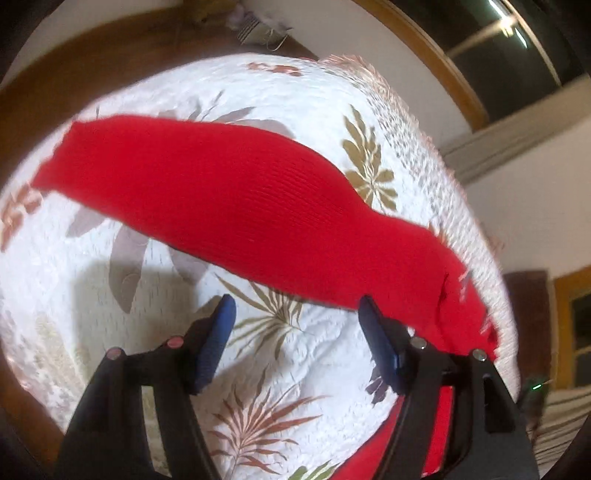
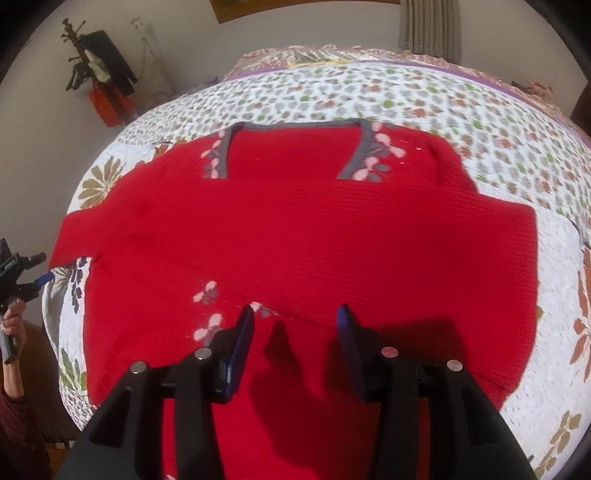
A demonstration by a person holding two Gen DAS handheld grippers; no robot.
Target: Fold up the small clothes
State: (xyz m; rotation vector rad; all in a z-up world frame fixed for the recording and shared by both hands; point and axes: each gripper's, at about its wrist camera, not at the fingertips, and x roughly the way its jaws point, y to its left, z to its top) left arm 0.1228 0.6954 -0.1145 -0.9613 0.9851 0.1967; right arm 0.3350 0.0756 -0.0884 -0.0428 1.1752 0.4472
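A red knitted sweater point(image 2: 295, 229) with a grey neckline and pink flower trim lies flat on the bed, a sleeve folded across its chest. My right gripper point(image 2: 295, 314) hovers open over the sweater's lower part, nothing between its blue pads. In the left wrist view a red sleeve point(image 1: 221, 192) stretches across the bedspread. My left gripper point(image 1: 297, 301) is open just in front of the sleeve's lower edge, and its right finger point(image 1: 376, 332) lies close to the red cloth. The left gripper point(image 2: 37, 282) also shows at the far left of the right wrist view, held by a hand point(image 2: 13, 321).
The bed carries a white quilted bedspread point(image 1: 258, 369) with leaf prints and a small-flower border point(image 2: 369, 96). A wooden headboard point(image 1: 92, 62) curves behind it. A dark stand with an orange box point(image 2: 107, 99) is by the wall. A window point(image 1: 509, 48) and curtain point(image 2: 428, 26) are beyond.
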